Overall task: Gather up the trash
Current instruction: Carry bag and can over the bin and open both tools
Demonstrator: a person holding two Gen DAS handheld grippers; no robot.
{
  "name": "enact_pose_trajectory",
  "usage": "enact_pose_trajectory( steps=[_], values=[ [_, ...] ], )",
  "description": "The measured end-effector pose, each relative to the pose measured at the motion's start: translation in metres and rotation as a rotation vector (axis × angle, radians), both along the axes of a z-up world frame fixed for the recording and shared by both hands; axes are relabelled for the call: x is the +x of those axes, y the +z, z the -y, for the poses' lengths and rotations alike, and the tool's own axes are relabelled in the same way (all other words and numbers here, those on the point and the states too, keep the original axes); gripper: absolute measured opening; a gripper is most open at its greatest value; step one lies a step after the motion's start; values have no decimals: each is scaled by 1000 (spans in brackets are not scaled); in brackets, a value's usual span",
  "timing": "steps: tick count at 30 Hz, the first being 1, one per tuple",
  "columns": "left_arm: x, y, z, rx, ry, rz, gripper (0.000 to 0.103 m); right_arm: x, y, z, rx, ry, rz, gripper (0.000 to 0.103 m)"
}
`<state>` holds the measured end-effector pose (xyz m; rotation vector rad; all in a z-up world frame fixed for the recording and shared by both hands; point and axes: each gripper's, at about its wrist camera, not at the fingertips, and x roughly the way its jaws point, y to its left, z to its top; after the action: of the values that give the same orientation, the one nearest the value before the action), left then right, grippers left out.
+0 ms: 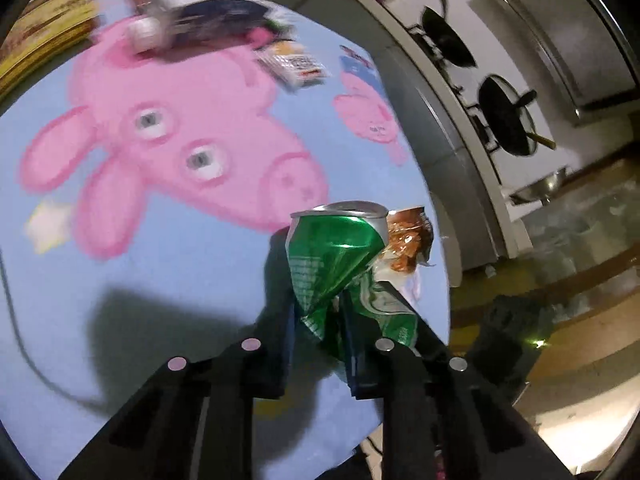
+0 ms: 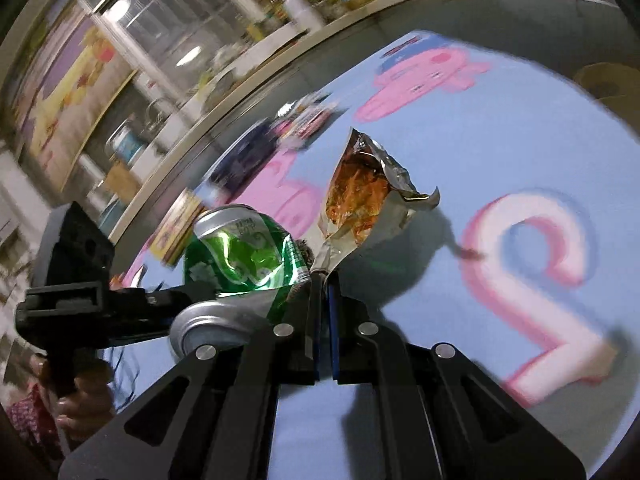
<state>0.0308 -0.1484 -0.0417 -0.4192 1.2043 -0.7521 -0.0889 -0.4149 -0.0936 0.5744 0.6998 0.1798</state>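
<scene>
Your left tool [image 1: 340, 304] is clamping a crushed green can [image 1: 340, 264], its fingers [image 1: 280, 332] pressing the dented middle from both sides. The can is standing tilted above the counter [image 1: 160, 280], rim uppermost. Your right tool [image 2: 324, 280] is holding its jaws together on the lower corner of an opened foil snack wrapper [image 2: 360, 192], which is rising upright from the pads with its torn mouth at the top. In the right wrist view the can is sitting just left of the wrapper, close enough that contact cannot be judged. The counter is carrying a blue cloth printed with pink cartoon pigs. More blurred packets [image 1: 292, 64] are lying at the far side of the cloth, well apart from both tools
</scene>
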Motion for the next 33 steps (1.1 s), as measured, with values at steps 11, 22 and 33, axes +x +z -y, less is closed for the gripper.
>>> enact_pose_trajectory(
  steps=[11, 22, 33],
  values=[
    [33, 26, 178, -29, -247, 83, 14, -24, 4, 145, -31, -412, 4, 4],
    [52, 10, 329, 17, -333, 74, 37, -28, -12, 239, -28, -592, -95, 13],
    [42, 18, 288, 78, -328, 196, 56, -46, -4, 222, -56, -647, -13, 41]
  ],
)
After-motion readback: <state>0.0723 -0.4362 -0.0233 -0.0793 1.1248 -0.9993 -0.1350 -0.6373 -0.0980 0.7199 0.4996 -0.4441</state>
